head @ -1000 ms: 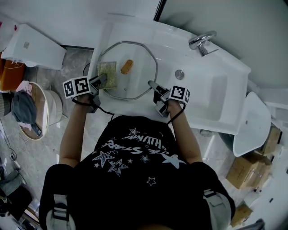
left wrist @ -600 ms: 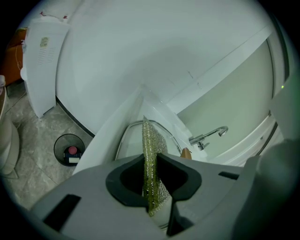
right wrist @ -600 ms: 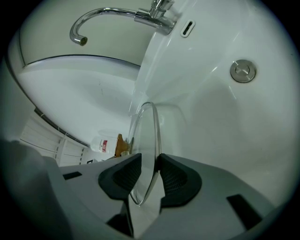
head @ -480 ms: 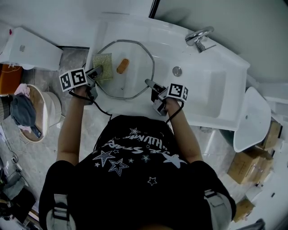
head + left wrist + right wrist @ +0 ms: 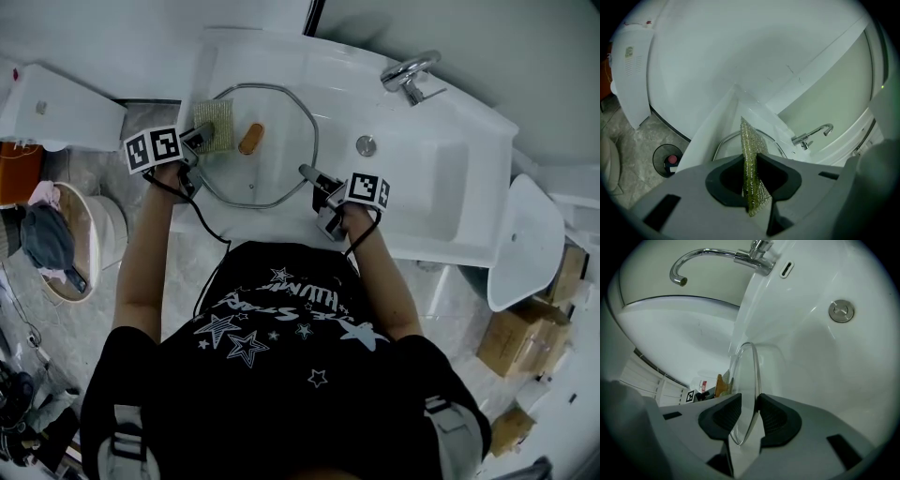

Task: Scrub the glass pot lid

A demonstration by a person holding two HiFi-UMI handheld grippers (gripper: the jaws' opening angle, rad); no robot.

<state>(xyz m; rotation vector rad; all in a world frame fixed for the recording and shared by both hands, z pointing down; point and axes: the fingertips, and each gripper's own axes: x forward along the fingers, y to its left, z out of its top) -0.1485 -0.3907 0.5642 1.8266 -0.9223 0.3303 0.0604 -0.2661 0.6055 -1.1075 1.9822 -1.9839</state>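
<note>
Green-yellow mesh scouring pad (image 5: 751, 154) was clamped edge-on in the left gripper (image 5: 200, 141), reaching over the left edge of the round glass pot lid (image 5: 277, 169) with its brown knob (image 5: 250, 138). Lid sat over the left end of the white sink (image 5: 427, 202). Right gripper (image 5: 749, 416) was closed on the lid's right rim.

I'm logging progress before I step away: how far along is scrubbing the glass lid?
Done: right gripper clamps the glass lid by its rim over the sink; left gripper grips the scouring pad. In hand: pad sits at the lid's left edge. Left: the rest of the glass, probably; no suds or wiped area shows.
</note>
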